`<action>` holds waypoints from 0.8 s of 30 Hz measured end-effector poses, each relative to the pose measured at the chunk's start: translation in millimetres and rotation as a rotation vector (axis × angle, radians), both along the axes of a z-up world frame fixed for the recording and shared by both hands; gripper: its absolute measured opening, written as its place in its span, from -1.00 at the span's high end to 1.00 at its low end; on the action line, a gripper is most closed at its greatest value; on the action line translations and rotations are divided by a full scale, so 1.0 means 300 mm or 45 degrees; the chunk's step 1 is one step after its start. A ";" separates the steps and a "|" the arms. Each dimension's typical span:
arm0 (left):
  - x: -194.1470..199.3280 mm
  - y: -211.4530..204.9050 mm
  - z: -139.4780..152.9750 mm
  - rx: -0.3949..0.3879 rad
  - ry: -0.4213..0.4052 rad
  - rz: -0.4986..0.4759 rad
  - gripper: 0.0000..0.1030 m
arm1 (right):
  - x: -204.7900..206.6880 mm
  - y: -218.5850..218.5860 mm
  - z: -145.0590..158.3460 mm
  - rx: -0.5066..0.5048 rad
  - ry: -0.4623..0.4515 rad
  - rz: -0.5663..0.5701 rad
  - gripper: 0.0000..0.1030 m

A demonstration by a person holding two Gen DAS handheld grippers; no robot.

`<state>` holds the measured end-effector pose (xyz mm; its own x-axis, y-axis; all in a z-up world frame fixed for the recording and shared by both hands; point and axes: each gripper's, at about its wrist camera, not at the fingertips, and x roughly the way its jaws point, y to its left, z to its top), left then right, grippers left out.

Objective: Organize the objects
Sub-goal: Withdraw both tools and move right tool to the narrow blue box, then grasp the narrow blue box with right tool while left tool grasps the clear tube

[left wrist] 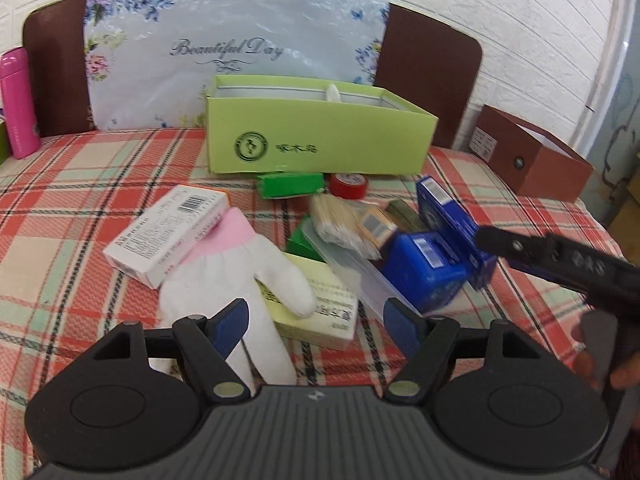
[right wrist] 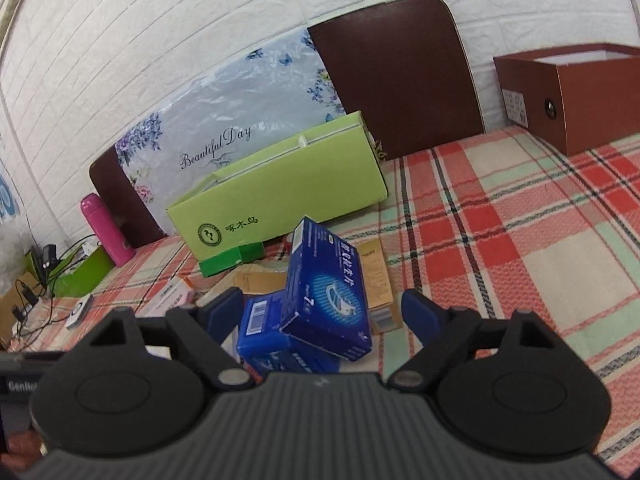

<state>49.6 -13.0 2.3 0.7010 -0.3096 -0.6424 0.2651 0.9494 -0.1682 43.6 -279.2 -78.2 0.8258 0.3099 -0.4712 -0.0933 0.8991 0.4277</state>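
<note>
A pile of small items lies on a plaid bedcover in front of an open light-green box [left wrist: 320, 136], which also shows in the right wrist view [right wrist: 280, 196]. My left gripper [left wrist: 316, 320] is open just above a white and pink glove [left wrist: 236, 276] and a pale yellow box [left wrist: 320, 304]. My right gripper [right wrist: 320, 308] is open, with a tilted dark blue carton [right wrist: 328, 288] and a blue container [right wrist: 264, 332] between its fingers, not clamped. Part of the right gripper's body shows in the left wrist view [left wrist: 560, 260].
A white and pink carton [left wrist: 168, 236], green boxes [left wrist: 290, 186], red tape roll [left wrist: 348, 186], stick bundle [left wrist: 340, 220] and clear plastic case [left wrist: 356, 272] lie in the pile. A brown box [right wrist: 580, 96] stands far right. A pink bottle [right wrist: 106, 230] stands far left.
</note>
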 end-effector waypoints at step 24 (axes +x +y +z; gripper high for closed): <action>0.089 -0.223 -0.099 0.170 -0.049 -0.193 -0.06 | -0.179 0.060 0.011 -0.568 0.004 0.210 -0.13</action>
